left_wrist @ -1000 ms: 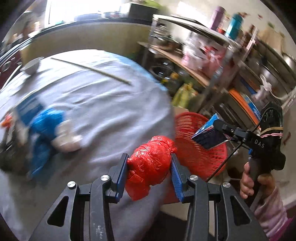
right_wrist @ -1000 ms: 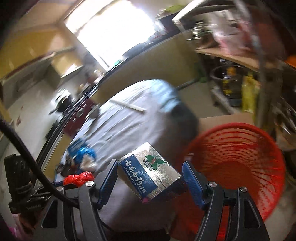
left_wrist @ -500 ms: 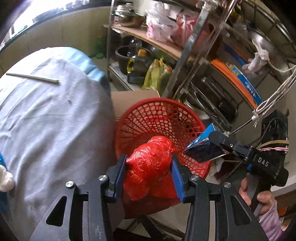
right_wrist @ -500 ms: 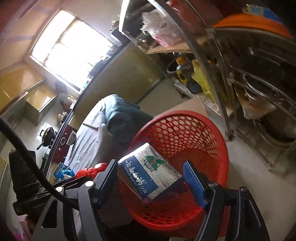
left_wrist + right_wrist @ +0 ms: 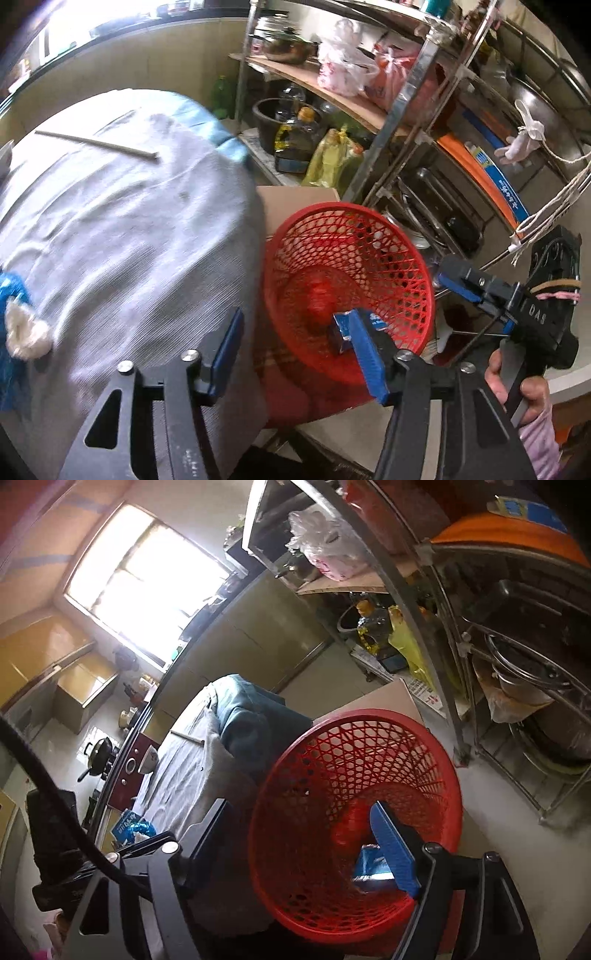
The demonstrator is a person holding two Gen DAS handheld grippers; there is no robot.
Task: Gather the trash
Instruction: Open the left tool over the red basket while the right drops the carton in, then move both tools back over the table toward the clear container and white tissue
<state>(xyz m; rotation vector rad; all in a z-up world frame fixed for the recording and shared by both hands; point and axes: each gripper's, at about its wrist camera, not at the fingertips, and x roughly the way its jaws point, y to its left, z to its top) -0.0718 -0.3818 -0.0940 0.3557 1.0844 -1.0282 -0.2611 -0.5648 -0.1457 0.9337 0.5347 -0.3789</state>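
Shelves [image 5: 413, 122] crowd behind the red basket [image 5: 421, 280]; carton [image 5: 345, 328] and red bag [image 5: 319, 295] lie inside; both grippers' jaws are opening, empty.

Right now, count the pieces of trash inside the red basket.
2. A red plastic bag lies at the bottom of the red basket; a blue carton lies beside it. More may be hidden.

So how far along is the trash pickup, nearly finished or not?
Partly. The red bag and the blue carton already lie in the red basket. Nothing is in hand: both the left gripper and right gripper are opening, fingers bare. Still left on the table: blue and white scraps and a thin stick.
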